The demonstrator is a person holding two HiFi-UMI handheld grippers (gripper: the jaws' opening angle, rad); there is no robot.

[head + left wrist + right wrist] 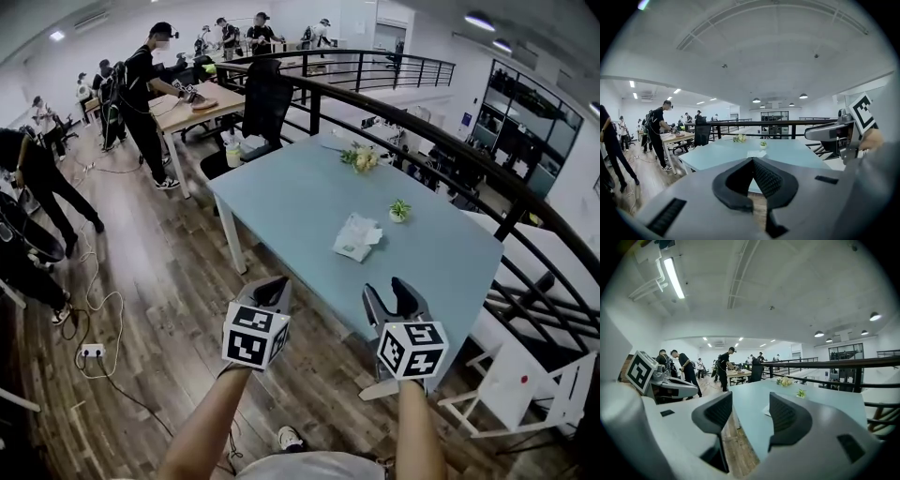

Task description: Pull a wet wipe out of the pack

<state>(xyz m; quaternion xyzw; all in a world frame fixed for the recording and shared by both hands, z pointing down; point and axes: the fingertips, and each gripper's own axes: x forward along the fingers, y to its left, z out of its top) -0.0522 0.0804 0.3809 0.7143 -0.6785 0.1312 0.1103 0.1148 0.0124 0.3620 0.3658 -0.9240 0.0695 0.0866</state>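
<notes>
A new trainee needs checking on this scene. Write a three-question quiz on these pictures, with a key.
1. True or false: the wet wipe pack lies on the table, away from both grippers.
2. Compare the left gripper and the right gripper. Which has its jaws apart? A. left only. B. right only. C. both.
3. Short answer: what small green thing stands on the table nearest the pack?

Key
1. True.
2. B. The right gripper's jaws stand apart with nothing between them, while the left gripper's jaw tips meet.
3. A small potted plant.
</notes>
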